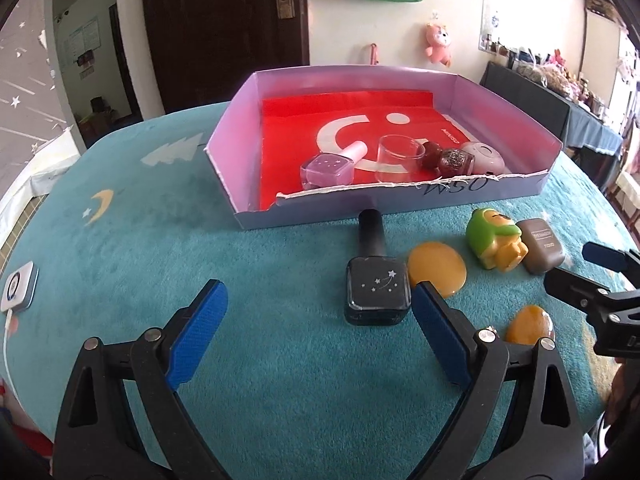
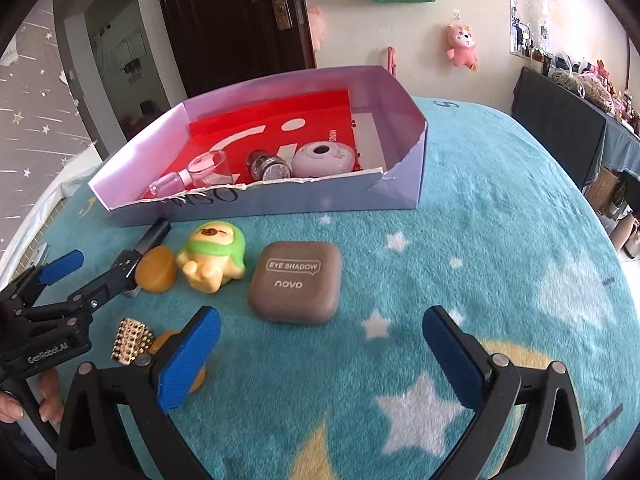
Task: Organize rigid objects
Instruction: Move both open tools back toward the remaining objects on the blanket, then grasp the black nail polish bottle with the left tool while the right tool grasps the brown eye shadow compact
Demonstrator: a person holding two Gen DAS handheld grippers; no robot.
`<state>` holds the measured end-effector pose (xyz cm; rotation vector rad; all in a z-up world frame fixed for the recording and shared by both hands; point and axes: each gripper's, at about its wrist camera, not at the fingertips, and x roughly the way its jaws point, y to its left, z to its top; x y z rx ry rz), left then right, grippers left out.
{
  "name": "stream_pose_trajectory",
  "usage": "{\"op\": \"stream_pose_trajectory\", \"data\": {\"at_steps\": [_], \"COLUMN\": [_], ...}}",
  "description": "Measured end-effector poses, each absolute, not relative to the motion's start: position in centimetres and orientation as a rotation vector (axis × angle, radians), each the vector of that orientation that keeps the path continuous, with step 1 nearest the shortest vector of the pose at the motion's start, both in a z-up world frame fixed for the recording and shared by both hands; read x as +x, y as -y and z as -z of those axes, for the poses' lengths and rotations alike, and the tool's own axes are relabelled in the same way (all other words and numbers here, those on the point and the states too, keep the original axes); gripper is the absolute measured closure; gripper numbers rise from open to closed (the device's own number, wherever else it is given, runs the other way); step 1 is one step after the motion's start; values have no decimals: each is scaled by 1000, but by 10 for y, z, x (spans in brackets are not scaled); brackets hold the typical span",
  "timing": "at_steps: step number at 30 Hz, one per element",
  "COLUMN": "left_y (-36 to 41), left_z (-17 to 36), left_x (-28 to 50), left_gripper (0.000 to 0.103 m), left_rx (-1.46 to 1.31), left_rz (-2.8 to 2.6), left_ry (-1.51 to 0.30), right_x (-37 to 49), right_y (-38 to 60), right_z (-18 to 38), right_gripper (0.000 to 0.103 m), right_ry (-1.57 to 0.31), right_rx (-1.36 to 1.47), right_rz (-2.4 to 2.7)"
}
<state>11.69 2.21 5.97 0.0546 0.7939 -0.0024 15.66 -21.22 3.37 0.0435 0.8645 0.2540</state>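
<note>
- A teal plush cloth (image 2: 480, 200) printed with stars, moons and trees covers the table where the sorting takes place.
- A shallow lilac cardboard box (image 1: 516, 190), its near wall torn, sits at the far side of the cloth with a red sheet (image 1: 320, 120) lining its floor.
- Already inside the box, near the torn wall: a clear pink nail polish bottle (image 1: 330, 168) lying on its side, a clear glass cup (image 1: 400, 156), a dark glitter bottle (image 1: 456, 160) and a pale round compact (image 1: 486, 156).
- The left gripper (image 1: 320, 312) is held low over the cloth with its blue-padded jaws spread wide and nothing between them; its right pad sits just beside the dark bottle.
- The right gripper (image 2: 322, 344) is likewise spread wide and empty, just short of the eye shadow case.
- A brown eye shadow case (image 2: 296, 282) lies flat on the cloth in front of the box.
- A green-hooded yellow toy figure (image 2: 212, 258) lies just left of the case.
- A black nail polish bottle (image 1: 378, 294) with a star print lies on the cloth, its cap pointing at the box wall.
- One amber disc (image 1: 438, 268) rests between the black bottle and the toy; a second amber piece (image 1: 530, 324) lies nearer the camera.
- A small gold studded item (image 2: 132, 342) lies by the right gripper's left pad.
</note>
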Motion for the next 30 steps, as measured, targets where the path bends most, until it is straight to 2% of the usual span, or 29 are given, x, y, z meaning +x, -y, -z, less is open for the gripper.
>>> {"op": "stream_pose_trajectory", "data": {"at_steps": [9, 25, 28, 30], "left_y": [-19, -25, -22, -22], "left_z": [-58, -56, -54, -53], "left_x": [130, 136, 140, 143], "left_gripper": [8, 8, 10, 25], "left_rx": [100, 136, 142, 126], "left_rz": [35, 52, 51, 73], "left_ry": [-831, -842, -844, -854], "right_x": [175, 186, 191, 192], "right_y": [202, 208, 204, 202], "right_z": [-30, -29, -30, -31], "right_gripper": [0, 0, 7, 13], "right_ry": [-933, -931, -922, -917], "right_rx": [-13, -40, -42, -48], "right_rz": [-253, -256, -270, -283]}}
